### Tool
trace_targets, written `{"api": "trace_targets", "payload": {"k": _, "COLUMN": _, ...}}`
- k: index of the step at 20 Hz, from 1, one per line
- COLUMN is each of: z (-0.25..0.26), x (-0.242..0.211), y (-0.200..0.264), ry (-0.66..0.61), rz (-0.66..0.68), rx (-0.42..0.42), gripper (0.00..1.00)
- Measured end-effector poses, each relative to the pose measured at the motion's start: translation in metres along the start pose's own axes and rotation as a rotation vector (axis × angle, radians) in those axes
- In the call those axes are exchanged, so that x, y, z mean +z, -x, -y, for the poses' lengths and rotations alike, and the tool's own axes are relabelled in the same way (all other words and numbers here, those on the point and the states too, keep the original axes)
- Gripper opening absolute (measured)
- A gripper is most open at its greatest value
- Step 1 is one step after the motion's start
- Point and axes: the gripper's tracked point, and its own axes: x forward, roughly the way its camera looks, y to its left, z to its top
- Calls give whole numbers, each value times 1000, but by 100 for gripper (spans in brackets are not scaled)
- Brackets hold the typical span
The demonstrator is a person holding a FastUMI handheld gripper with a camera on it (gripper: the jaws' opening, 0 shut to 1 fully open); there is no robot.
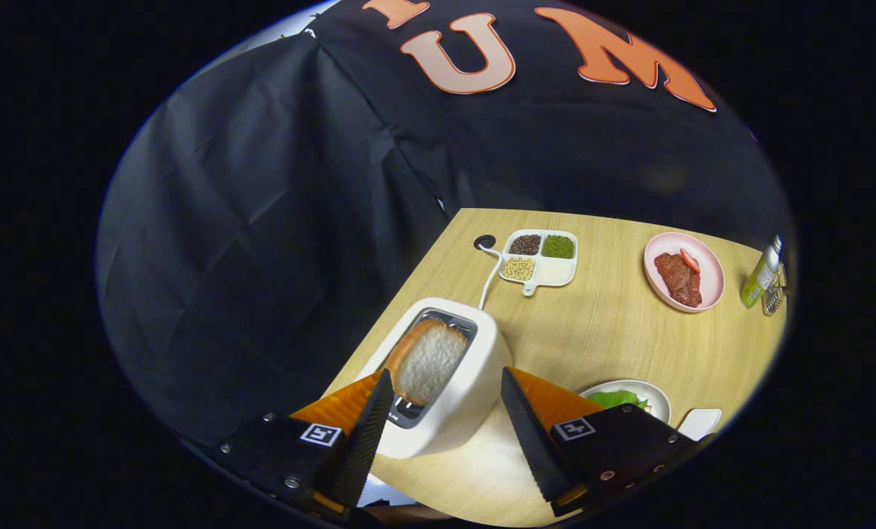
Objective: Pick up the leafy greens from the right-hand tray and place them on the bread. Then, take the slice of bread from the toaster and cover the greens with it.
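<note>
A white toaster stands on the wooden table just ahead of my fingers, with a slice of bread sticking up out of its slot. My gripper hovers above it, open, one finger on each side of the toaster's near end and nothing pressed between them. To the right, partly behind the right finger, a white plate holds leafy greens; what lies under the greens is hidden.
Beyond the toaster sits a white divided tray with beans and seeds, the toaster's cord running to a table hole. A pink plate with meat and a green bottle stand far right. Another white dish corner lies by the plate.
</note>
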Motion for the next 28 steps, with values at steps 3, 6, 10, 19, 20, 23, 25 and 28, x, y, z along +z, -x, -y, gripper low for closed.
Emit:
{"api": "trace_targets", "payload": {"k": 3, "z": -10, "x": 4, "y": -15, "ry": -7, "rz": -26, "rx": -2, "gripper": 89}}
{"api": "trace_targets", "payload": {"k": 6, "z": -16, "x": -4, "y": -37, "ry": -12, "rz": -87, "rx": -4, "gripper": 89}}
{"api": "trace_targets", "payload": {"k": 10, "z": -19, "x": -11, "y": -55, "ry": -13, "rz": -137, "rx": 4, "gripper": 89}}
{"api": "trace_targets", "payload": {"k": 19, "z": -4, "x": -8, "y": -65, "ry": -85, "rz": -148, "rx": 11, "gripper": 45}}
{"api": "trace_targets", "payload": {"k": 20, "z": -5, "x": -10, "y": -62, "ry": -90, "rz": -155, "rx": 20, "gripper": 41}}
{"api": "trace_targets", "payload": {"k": 23, "z": -2, "x": -12, "y": -55, "ry": -87, "rz": -151, "rx": 29, "gripper": 22}}
{"api": "trace_targets", "payload": {"k": 25, "z": -3, "x": -12, "y": -51, "ry": -90, "rz": -138, "rx": 48, "gripper": 14}}
{"api": "trace_targets", "payload": {"k": 28, "z": -6, "x": -8, "y": -38, "ry": -100, "rz": -104, "rx": 77, "gripper": 10}}
